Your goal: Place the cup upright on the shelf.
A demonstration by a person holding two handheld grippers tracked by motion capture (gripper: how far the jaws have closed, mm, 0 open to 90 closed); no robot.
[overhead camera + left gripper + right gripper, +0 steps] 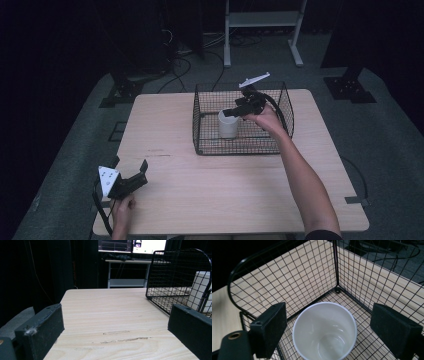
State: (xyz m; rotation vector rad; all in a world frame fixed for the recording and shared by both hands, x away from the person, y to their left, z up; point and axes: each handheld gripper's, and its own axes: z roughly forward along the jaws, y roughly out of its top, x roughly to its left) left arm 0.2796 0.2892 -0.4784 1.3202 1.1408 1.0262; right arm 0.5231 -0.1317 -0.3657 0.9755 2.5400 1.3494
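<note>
White and thin-walled, the empty cup (325, 331) in the wire basket (200, 107) looks light and crushable; we'd pinch gently across its rim. Right claw (329, 331) gapes above it; left claw (131, 177) gapes over the table (200, 185).

Wire basket (200, 125) walls around cup (227, 125)

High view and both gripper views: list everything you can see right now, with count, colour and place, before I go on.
Table: one, light wood, centre.
Wire basket: one, black, far middle of table.
Cup: one, white, upright and empty inside basket.
Shelf stand: one, white, floor beyond table.
Monitors: two, lit, on the stand.
Cables: several, black, floor beyond table.
Left gripper: one, black, open, near-left table corner.
Right gripper: one, black, open, above cup.
</note>
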